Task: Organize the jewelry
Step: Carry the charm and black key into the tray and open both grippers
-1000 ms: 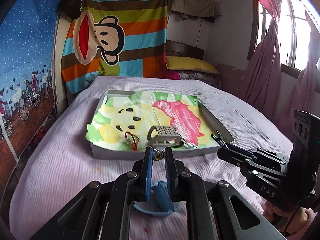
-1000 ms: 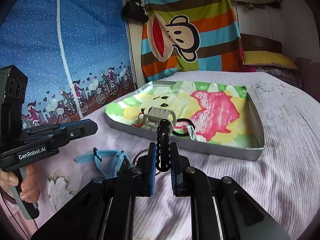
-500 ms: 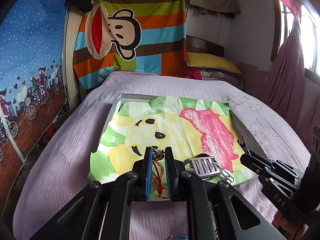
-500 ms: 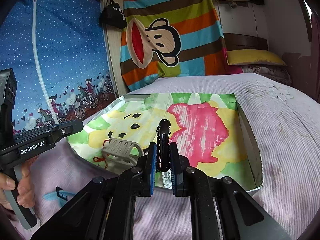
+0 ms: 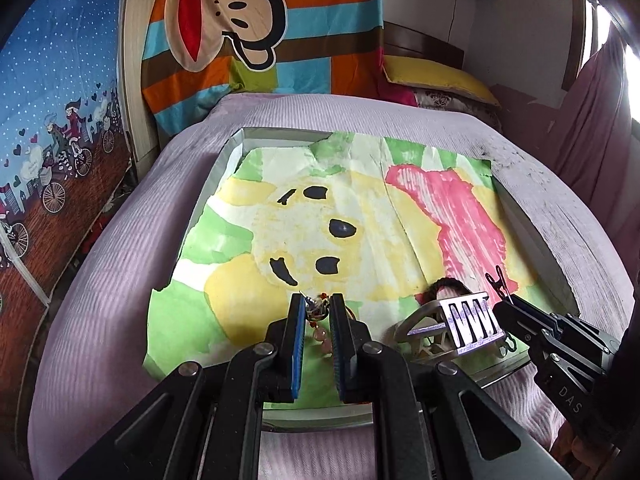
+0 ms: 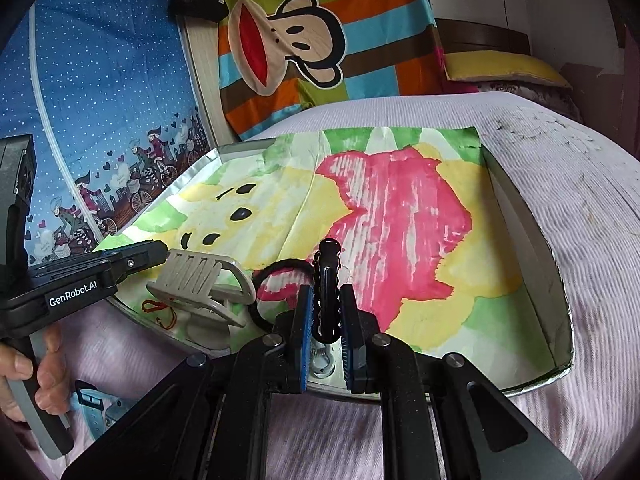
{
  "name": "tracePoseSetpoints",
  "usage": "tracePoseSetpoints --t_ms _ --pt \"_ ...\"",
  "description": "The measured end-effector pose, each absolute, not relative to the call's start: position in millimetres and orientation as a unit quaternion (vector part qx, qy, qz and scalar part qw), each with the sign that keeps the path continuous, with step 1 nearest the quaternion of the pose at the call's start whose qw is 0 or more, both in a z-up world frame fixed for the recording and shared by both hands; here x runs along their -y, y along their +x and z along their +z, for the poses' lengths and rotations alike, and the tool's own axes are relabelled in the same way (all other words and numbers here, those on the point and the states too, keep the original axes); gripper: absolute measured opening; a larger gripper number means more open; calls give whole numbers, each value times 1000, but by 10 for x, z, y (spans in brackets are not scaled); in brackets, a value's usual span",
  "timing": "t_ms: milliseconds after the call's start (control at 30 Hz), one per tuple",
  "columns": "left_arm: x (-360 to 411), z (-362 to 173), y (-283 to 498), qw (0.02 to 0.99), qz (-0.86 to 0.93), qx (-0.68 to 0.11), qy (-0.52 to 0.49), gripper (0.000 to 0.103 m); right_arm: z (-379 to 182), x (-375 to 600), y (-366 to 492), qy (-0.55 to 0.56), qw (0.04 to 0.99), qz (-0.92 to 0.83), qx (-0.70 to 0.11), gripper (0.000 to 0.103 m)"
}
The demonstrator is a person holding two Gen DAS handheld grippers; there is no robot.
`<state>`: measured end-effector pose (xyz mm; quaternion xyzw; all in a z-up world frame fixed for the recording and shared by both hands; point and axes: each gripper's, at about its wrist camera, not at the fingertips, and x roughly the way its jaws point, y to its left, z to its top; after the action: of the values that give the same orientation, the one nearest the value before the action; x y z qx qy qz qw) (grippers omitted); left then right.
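Left gripper (image 5: 318, 307) pinching a beaded trinket (image 5: 319, 322) above near-left corner of tray (image 5: 224, 156). Grey hair claw (image 6: 200, 280), black hair tie (image 6: 280, 268) lying inside. Right gripper (image 6: 327, 307) clamped on black hair clip (image 6: 327, 280) over near rim.

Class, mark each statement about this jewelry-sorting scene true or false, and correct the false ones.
1. The right claw is shut on a black hair clip. True.
2. The shallow metal tray is lined with plain white paper. False: its paper lining is painted yellow, pink and green.
3. The black elastic hair tie lies inside the tray. True.
4. The left claw is open with nothing between its fingers. False: it is shut on a small beaded charm.
5. The grey slotted hair claw clip lies on the purple bedspread outside the tray. False: it lies in the tray's near corner.
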<state>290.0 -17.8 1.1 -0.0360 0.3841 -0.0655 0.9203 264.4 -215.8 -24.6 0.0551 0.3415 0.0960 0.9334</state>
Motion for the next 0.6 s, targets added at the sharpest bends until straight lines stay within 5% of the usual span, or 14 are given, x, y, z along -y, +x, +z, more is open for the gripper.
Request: tracePoseSetpoints --t_ms 600 --pt "154 -29 2926 909 -75 -408 -50 13 -280 2137 2676 50 925 104 -361 12"
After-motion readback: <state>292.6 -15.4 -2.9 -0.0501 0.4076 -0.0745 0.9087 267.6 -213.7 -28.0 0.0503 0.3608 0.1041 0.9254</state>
